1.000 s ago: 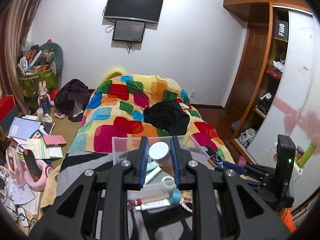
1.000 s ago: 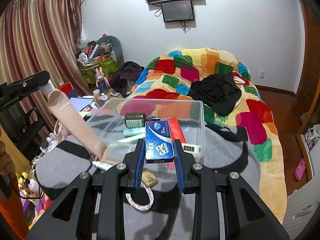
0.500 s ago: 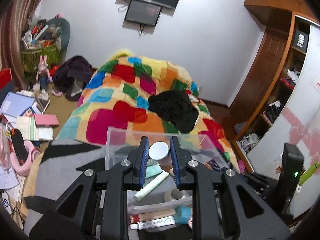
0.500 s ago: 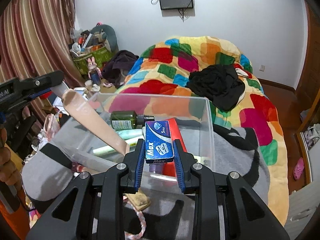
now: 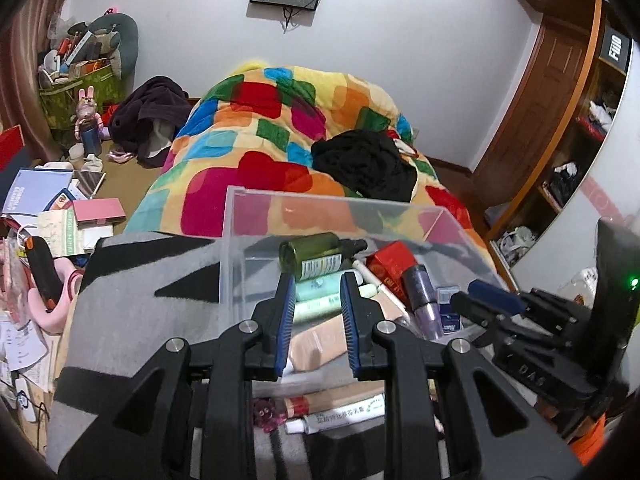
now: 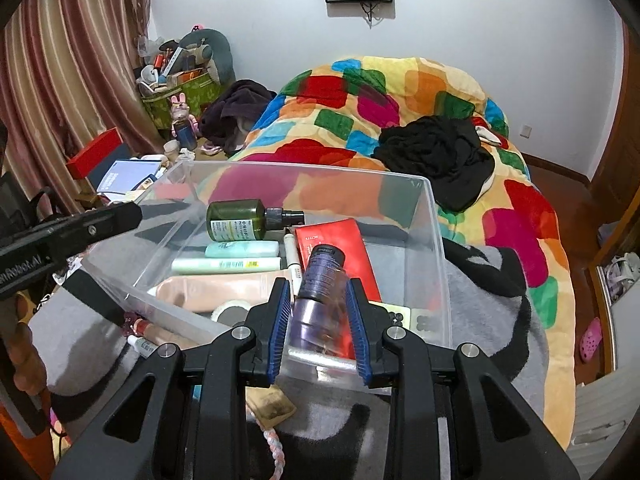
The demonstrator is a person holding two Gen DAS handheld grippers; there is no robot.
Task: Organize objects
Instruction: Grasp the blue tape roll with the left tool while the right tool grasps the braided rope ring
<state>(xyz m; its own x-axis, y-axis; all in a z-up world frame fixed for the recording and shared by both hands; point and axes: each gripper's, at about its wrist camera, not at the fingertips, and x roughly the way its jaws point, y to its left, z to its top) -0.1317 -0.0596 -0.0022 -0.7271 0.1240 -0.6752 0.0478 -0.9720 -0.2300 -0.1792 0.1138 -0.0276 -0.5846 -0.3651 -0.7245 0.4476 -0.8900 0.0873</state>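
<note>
Left tongs (image 5: 316, 312) apart, nothing between the blue pads, poised over the near wall of the clear plastic bin (image 5: 240, 248); bin sits on a grey and black blanket (image 5: 132, 304) at the foot of the bed.

Right tongs (image 6: 320, 320) clamped on a purple bottle (image 6: 320, 296), dark cap pointing away, bottle tilted and held over the bin's near right corner; print on the bottle too blurred to read.

Inside the bin: green spray bottle (image 6: 240, 220) on its side, white label with small unreadable print; two pale green tubes (image 6: 240, 250) lying side by side below it; a beige tube (image 6: 216, 290) flat along the near wall; a white pen (image 6: 294, 260); a red box (image 6: 340, 248) with gold lettering, not legible; a blue box (image 5: 448, 312) near the right wall, letters "Max" partly showing in the left view.

Outside the bin, just beside the near wall: a white tube (image 5: 344, 414) with green characters, unreadable.

Left tool body reads "AiRobot" reversed in the right view; black box on the shelf (image 5: 616, 46) reads "FIIIO"; colourful patch quilt (image 6: 400, 92) on the bed.
</note>
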